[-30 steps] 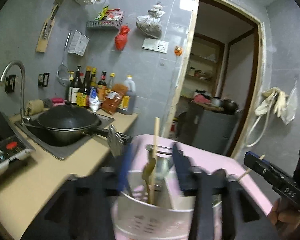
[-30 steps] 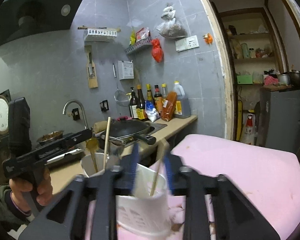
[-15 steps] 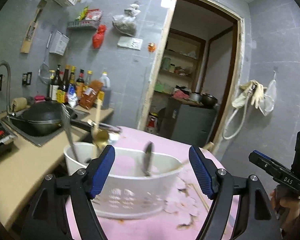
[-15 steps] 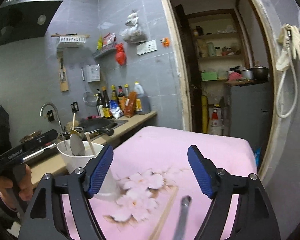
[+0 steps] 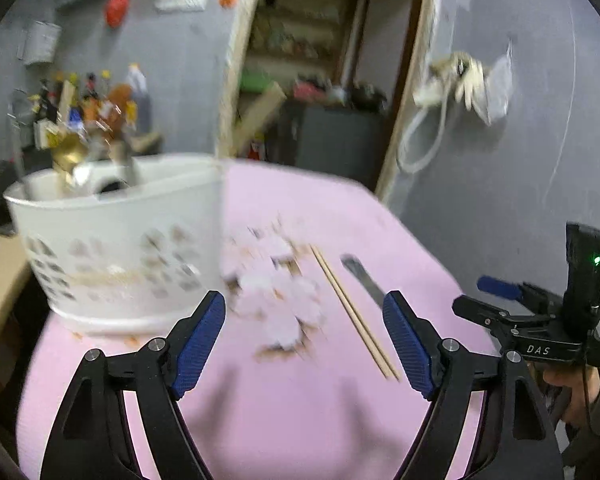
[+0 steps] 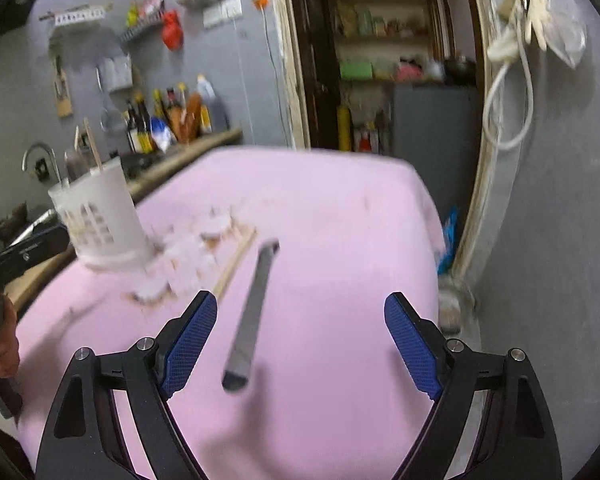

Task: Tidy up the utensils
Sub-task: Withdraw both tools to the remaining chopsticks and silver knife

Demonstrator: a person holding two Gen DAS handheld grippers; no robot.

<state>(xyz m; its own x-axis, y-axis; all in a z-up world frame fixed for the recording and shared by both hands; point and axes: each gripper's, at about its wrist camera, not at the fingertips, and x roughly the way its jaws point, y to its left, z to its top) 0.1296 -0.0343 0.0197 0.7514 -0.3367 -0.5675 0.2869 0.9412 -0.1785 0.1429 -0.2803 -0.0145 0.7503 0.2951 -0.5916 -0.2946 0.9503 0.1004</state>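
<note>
A white utensil holder (image 5: pixel 116 240) stands on the pink table (image 5: pixel 284 420) at the left, with a gold spoon (image 5: pixel 70 156) and other utensils in it; it also shows in the right wrist view (image 6: pixel 100 216). A pair of wooden chopsticks (image 5: pixel 354 312) and a metal utensil handle (image 5: pixel 362 276) lie on the table to its right. In the right wrist view the metal handle (image 6: pixel 254 312) lies between the fingers and the chopsticks (image 6: pixel 236 260) lie to its left. My left gripper (image 5: pixel 304 344) is open and empty. My right gripper (image 6: pixel 300 344) is open and empty.
A kitchen counter with sauce bottles (image 6: pixel 168 120) and a sink tap (image 6: pixel 40 156) runs along the left wall. An open doorway (image 6: pixel 384 60) with shelves lies behind the table. The table's right edge (image 6: pixel 432 216) drops to the floor.
Both grippers have pulled back from the holder and tilted down toward the table. The chopsticks and the metal handle now show fully on the table. Both stay open.
</note>
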